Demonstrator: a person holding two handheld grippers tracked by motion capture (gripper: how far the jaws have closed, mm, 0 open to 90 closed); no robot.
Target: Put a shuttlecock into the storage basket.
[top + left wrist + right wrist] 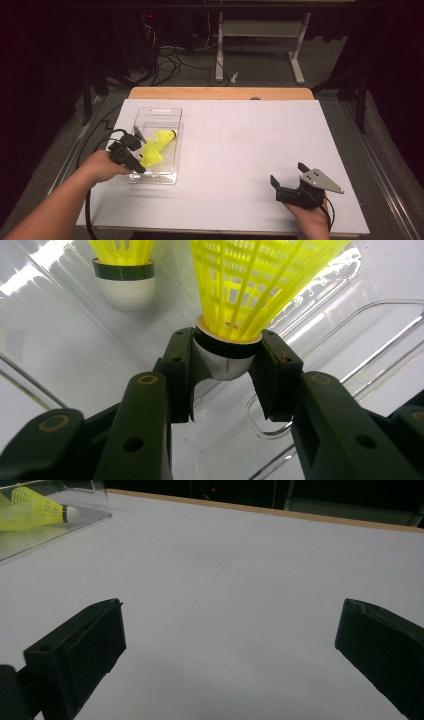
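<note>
left claw (227, 372): clamped on the white cork nose of a yellow shuttlecock (250, 285), one pad on each side just under the black band, the skirt fanning away from the jaws; in the high view it sits over the near end of the clear plastic box (176, 150) at the left of the table (240, 150).
right claw (291, 181): jaws wide apart with nothing between them, resting on the bare sheet at the near right, well apart from the box.
second shuttlecock (166, 136): lying inside the box, just beyond the held one, nose toward the right wall.
step in hand: judged to be lowering the gripped shuttlecock into the box to lie beside its mate.
how to do it well: keep the squeeze on the cork, not the mesh skirt, which would crush; bring the nose down close to the box floor before letting go, since a light shuttlecock dropped from height may bounce or roll.
watch for: the skirt catching the box rim or nudging the second shuttlecock; the light box sliding if the claw bumps its wall.
release: part the jaws fully, then lift straight out.
</note>
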